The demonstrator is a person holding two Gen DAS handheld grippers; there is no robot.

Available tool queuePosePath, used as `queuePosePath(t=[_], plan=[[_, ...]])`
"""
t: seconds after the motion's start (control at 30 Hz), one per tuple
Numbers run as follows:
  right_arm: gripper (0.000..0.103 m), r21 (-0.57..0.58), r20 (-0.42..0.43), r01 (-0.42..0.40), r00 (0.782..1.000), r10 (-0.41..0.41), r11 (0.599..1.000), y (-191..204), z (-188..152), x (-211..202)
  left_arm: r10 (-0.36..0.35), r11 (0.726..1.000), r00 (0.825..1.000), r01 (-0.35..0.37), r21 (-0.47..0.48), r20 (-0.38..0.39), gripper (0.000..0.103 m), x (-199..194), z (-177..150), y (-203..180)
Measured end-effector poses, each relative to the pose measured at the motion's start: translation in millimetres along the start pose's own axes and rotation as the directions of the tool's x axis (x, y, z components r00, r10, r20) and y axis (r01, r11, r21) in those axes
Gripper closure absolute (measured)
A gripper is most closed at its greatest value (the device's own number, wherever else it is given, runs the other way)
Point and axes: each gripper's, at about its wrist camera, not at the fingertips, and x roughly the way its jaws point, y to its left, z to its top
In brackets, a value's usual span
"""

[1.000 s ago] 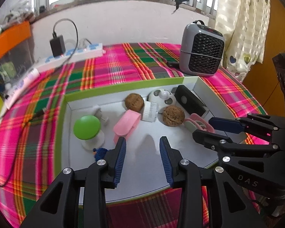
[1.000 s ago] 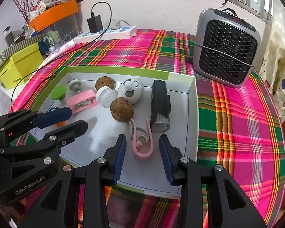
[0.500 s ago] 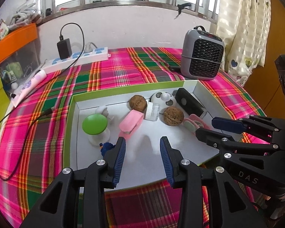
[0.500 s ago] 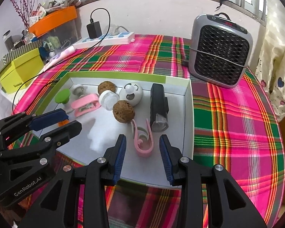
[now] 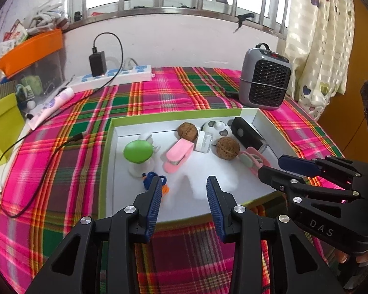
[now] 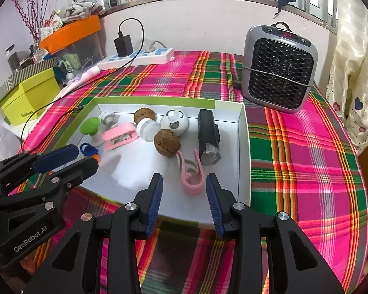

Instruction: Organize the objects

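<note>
A shallow white tray with a green rim (image 5: pixel 174 117) (image 6: pixel 157 101) lies on the plaid cloth. Inside it sit a green-topped mushroom toy (image 5: pixel 138 152) (image 6: pixel 91 127), a pink stapler (image 5: pixel 177 155) (image 6: pixel 120 135), two walnuts (image 5: pixel 227 147) (image 6: pixel 166 142), a white round toy (image 6: pixel 174 121), a clear lidded jar (image 6: pixel 148 129), a black device (image 6: pixel 207 136), a pink clip (image 6: pixel 191 175) and a small blue-and-orange toy (image 5: pixel 151 180). My left gripper (image 5: pixel 184 191) hovers open over the tray's near edge, nothing between its fingers. My right gripper (image 6: pixel 184 189) is open too, just short of the pink clip.
A grey fan heater (image 6: pixel 278 67) stands behind the tray on the right. A white power strip with a black charger (image 5: pixel 115 74) runs along the back wall, its cable looping left. A yellow-green box (image 6: pixel 28 96) and an orange-lidded bin (image 6: pixel 71 33) stand at the left.
Both grippers have drawn back from the tray, the left one more and a little upward, so the tray looks smaller and more of the window shows. Neither jaw opening has changed.
</note>
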Motion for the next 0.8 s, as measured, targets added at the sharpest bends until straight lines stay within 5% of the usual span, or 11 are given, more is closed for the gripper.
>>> queuePosePath(t=[0.8], plan=[[0.065,-0.026,0.044,0.047,0.998,-0.046,0.999,23,-42,-35,0.086,0.995,0.996,-0.086,-0.045,0.0,0.065,-37,-51,6]])
